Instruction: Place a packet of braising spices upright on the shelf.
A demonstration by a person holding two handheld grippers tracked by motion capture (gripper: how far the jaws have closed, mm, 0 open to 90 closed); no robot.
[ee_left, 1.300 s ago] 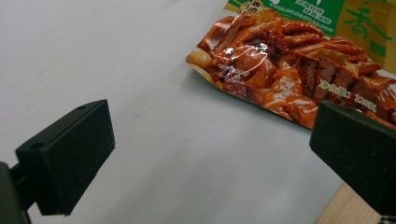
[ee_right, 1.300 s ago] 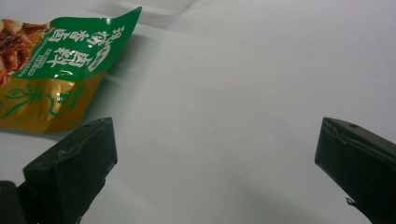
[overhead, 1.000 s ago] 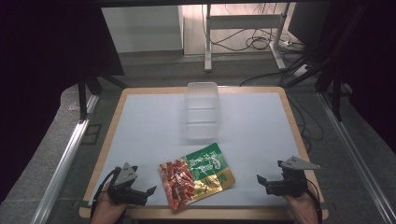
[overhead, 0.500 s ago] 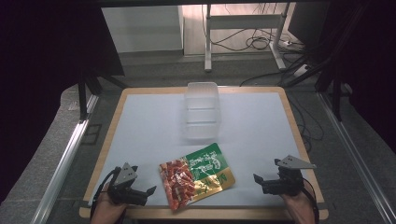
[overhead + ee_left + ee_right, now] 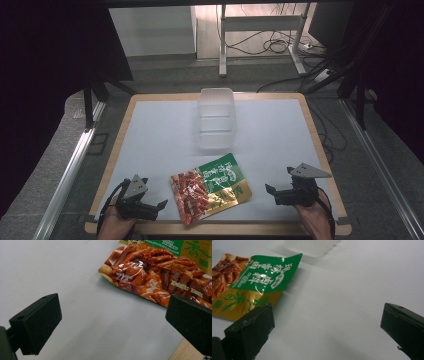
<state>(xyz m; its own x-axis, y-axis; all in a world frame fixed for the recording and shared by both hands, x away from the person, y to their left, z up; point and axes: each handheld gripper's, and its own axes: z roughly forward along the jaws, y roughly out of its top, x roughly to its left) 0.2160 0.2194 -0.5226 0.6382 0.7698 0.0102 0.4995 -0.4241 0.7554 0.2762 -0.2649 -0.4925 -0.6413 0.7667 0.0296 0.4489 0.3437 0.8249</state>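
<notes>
A flat snack packet (image 5: 210,187), red with food pictures at one end and green and gold at the other, lies near the table's front edge. My left gripper (image 5: 161,206) rests open just left of it, and the packet's red end (image 5: 155,277) shows beyond its jaws. My right gripper (image 5: 270,190) stands open a short way right of the packet, whose green and gold end (image 5: 254,287) lies past its left jaw. Nothing sits between either pair of jaws. A clear plastic box (image 5: 216,117) stands farther back at the middle.
The white mat (image 5: 270,130) covers a wood-rimmed table (image 5: 310,115). A corner of the clear box (image 5: 312,246) shows at the top of the right gripper view. Dark frames, a desk leg and cables lie on the floor beyond the table.
My right gripper has drifted slightly lower and toward the packet. The left gripper, the packet and the box have not moved.
</notes>
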